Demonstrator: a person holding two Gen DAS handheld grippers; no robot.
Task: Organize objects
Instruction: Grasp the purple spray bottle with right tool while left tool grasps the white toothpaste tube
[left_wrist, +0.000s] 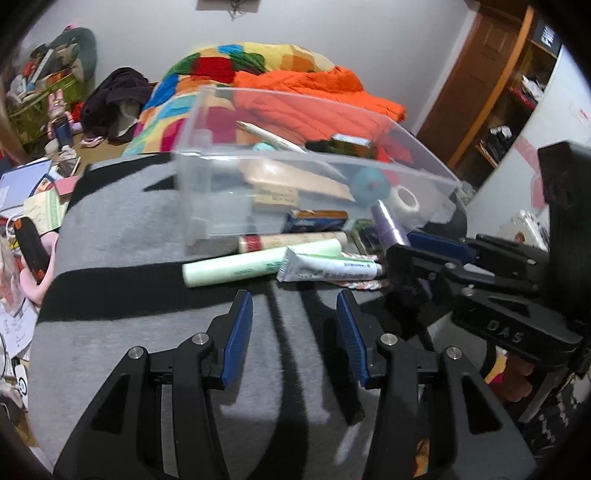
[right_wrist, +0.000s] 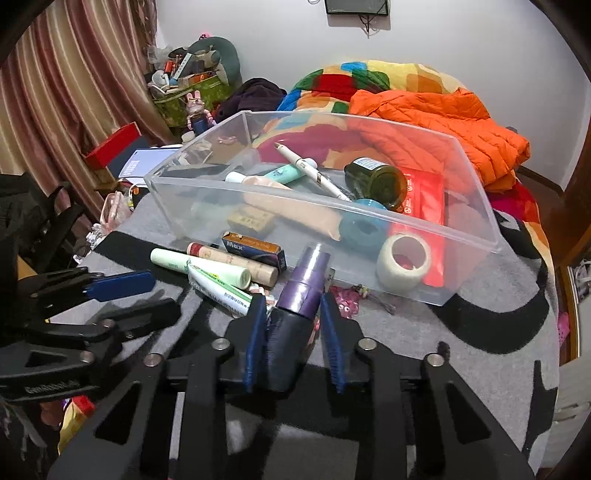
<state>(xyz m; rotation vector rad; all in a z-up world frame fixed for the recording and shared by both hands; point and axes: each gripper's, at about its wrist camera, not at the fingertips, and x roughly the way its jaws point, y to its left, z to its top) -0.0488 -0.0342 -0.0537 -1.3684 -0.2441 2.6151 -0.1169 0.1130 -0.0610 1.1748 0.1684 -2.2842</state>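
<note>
The small blue cardboard box (right_wrist: 255, 253) reads "Max"; the right gripper (right_wrist: 293, 321) clamps a purple plastic bottle (right_wrist: 301, 291), while the left gripper (left_wrist: 294, 325) gapes empty.

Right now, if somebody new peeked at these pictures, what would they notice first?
Probably the big clear plastic box on the grey and black rug, with a white tape roll, a dark green glass jar and a white pen inside. In front of it, the right gripper has a purple bottle between its blue pads. Behind lies a bright orange puffy jacket.
</note>
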